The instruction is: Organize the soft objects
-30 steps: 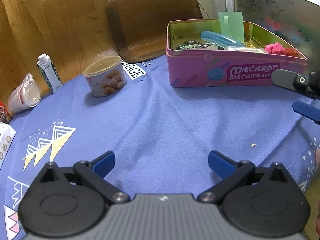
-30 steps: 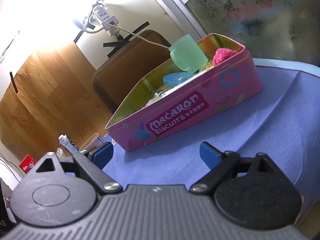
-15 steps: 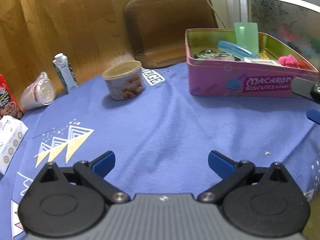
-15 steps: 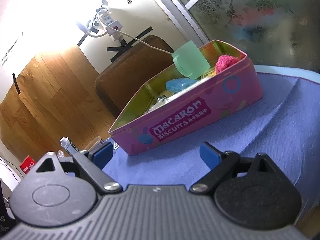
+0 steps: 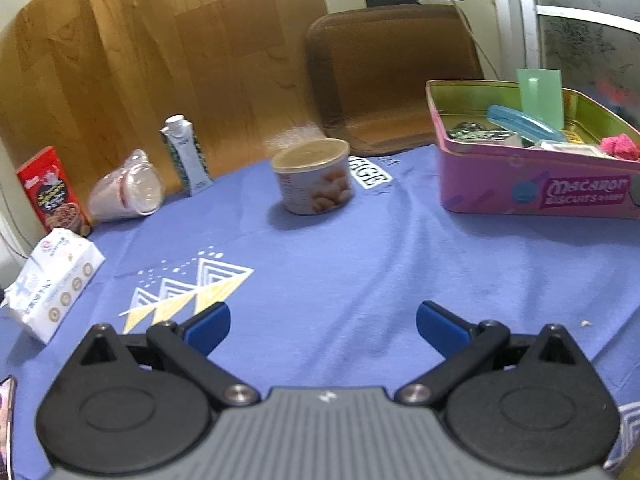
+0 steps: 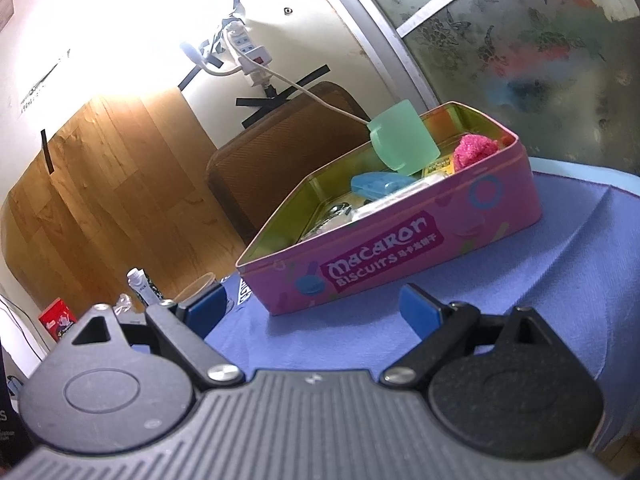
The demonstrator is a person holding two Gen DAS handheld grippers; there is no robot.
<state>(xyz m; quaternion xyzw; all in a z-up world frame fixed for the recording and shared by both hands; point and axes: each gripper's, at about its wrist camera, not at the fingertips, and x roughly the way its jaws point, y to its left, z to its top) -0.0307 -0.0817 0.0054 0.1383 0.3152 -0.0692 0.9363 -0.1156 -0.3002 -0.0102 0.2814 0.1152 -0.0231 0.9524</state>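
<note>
A: So, where do the soft things stand?

B: One pink fluffy ball [image 6: 476, 150] sits in the far corner of the pink tin [image 6: 400, 258], beside a green cup [image 6: 402, 142] and a blue case [image 6: 378, 185]. That one looks sorted. The tin is open on the blue cloth [image 5: 360, 264], holding a few more items too small to name.

A: And what seems left?

B: The white soft pack [image 5: 54, 282] lies at the cloth's left edge, well apart from the tin. A crumpled clear bag [image 5: 128, 192] lies on its side near the wall, between a red box [image 5: 52, 190] and a carton [image 5: 186, 154]. I'd judge these are the likely remaining pieces, so the job looks partly done at best.

A: Are the grippers carrying anything?

B: No. The left gripper [image 5: 322, 322] has its fingers spread wide with nothing but cloth between them. The right gripper [image 6: 312, 306] is likewise spread and empty, pointing at the tin's long side from just in front of it.

A: Anything else about?

B: A round can [image 5: 314, 176] stands mid-table, between the carton and the tin, and a brown chair back [image 5: 392, 72] rises behind the table.
</note>
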